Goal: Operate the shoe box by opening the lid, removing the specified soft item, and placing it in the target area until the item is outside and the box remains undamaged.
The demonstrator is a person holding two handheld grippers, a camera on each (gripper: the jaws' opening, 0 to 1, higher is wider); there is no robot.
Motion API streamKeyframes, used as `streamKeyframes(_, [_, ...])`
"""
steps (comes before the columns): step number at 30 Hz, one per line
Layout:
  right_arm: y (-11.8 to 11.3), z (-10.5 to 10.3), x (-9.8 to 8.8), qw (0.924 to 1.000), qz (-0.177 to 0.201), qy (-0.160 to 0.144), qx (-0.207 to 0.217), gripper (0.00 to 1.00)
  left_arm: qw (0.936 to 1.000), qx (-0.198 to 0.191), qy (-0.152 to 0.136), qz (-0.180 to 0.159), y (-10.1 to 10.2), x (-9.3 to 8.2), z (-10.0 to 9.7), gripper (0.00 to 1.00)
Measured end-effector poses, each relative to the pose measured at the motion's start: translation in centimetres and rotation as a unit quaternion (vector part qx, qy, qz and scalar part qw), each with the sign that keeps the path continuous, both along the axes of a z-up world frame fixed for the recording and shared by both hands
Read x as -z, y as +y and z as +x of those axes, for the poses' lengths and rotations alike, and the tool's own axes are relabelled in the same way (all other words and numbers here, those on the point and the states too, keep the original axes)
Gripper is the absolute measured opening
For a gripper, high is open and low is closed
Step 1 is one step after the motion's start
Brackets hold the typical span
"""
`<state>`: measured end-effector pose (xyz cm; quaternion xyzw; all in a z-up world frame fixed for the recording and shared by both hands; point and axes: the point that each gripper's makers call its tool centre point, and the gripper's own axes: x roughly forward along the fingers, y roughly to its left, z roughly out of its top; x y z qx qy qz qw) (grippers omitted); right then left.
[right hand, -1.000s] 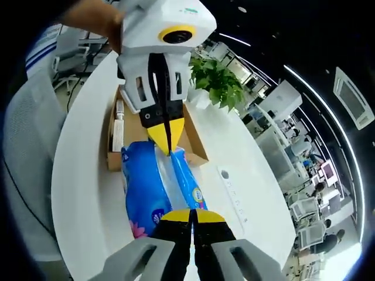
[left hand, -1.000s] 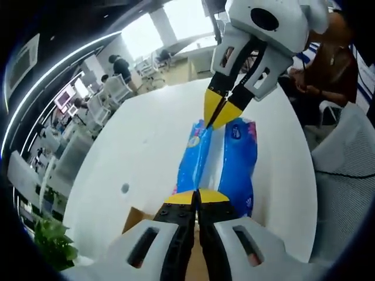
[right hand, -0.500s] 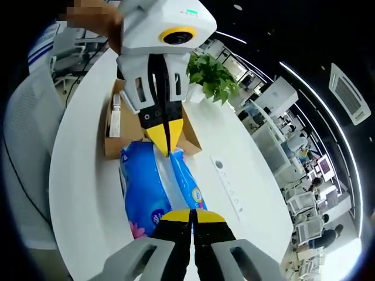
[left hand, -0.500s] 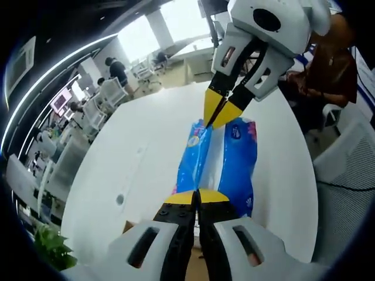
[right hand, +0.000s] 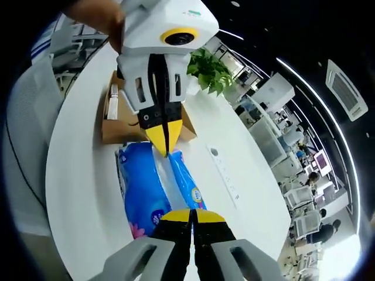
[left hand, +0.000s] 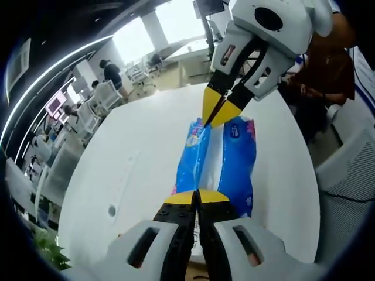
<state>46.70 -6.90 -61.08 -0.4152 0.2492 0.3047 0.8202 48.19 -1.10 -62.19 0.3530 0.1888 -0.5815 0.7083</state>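
Step in hand, as judged: carrying the soft pack clear of the box toward its target area.

- Left gripper (left hand: 198, 196): jaws closed on the near end of the blue tissue pack (left hand: 225, 161).
- Right gripper (right hand: 193, 215): jaws likewise closed, pinching the opposite end of the same pack.
- Pack held stretched between the two grippers, above the white tabletop (left hand: 143, 158), outside the cardboard shoe box (right hand: 120, 126).
- Box standing open toward the far edge of the tabletop, beside a potted plant (right hand: 211, 70).

For a clean placement:
- Keep both ends level; lower together.
- Avoid pulling the ends apart, since the thin wrapper could tear.
- Release only once the pack lies flat, well apart from the box.

Count: one tissue pack, one shoe box, two grippers, one plant, one power strip (right hand: 225, 175) on the tabletop.
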Motion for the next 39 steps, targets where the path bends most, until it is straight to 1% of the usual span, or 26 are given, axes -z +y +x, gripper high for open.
streamKeyframes(12, [-2.8,-0.2,1.7,0.9999,-0.009,0.003,0.012,0.00,0.9998,0.015,0.011,0.000,-2.7,1.6,-0.3,0.00])
streamKeyframes(15, [-3.4,-0.3,2.2,0.9998,-0.011,0.004,0.013,0.00,0.9997,0.023,0.010,0.004,-3.5,2.3,-0.4,0.00])
streamKeyframes(22, [-4.7,-0.3,3.5,0.9996,-0.021,0.011,0.016,0.00,0.9993,0.030,0.018,0.008,-4.9,3.8,-0.6,0.00])
streamKeyframes(30, [-6.0,0.3,5.2,0.9994,-0.015,0.018,0.027,0.00,0.9990,0.034,0.022,0.016,-6.1,5.4,0.0,0.00])
streamKeyframes(35, [-6.4,0.7,6.1,0.9993,-0.014,0.021,0.027,0.00,0.9988,0.036,0.028,0.020,-6.4,6.4,0.3,0.00])
streamKeyframes(39, [-6.7,0.7,7.2,0.9991,-0.015,0.029,0.027,0.00,0.9986,0.034,0.033,0.025,-6.7,7.4,0.4,0.00])
